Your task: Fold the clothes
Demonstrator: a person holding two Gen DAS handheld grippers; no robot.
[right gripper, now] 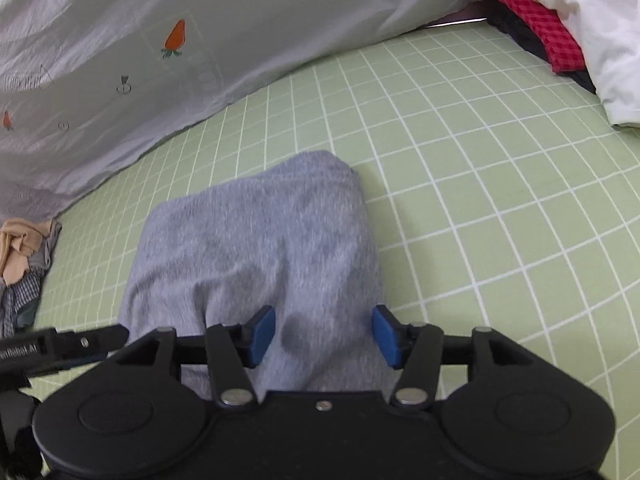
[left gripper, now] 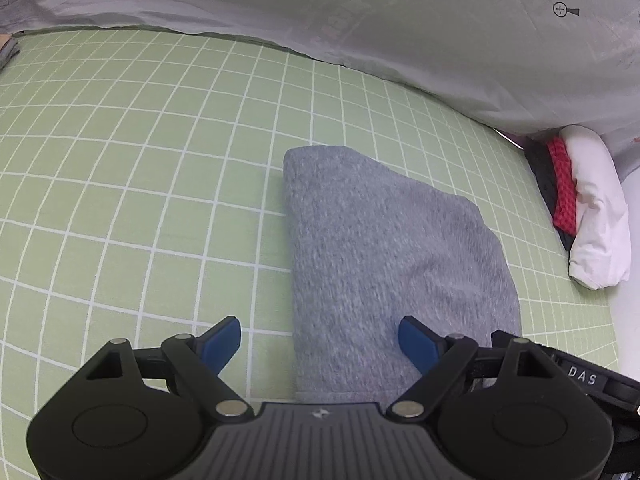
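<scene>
A folded grey knit garment (left gripper: pixel 384 248) lies flat on the green checked sheet (left gripper: pixel 140 184). My left gripper (left gripper: pixel 320 344) hovers over the garment's near left edge, its blue pads wide apart with nothing gripped; one pad is over the sheet, the other over the cloth. In the right wrist view the same grey garment (right gripper: pixel 256 248) stretches away from my right gripper (right gripper: pixel 324 336). Its blue pads stand apart above the near end of the cloth and do not press on it. Part of the other gripper's black body (right gripper: pixel 60 346) shows at the left.
A pale grey quilt with carrot prints (left gripper: pixel 400 28) is bunched along the far side. White, red checked and dark clothes (left gripper: pixel 588 204) are piled at the right edge. Beige and checked clothes (right gripper: pixel 24 264) lie at the left. Bare sheet surrounds the garment.
</scene>
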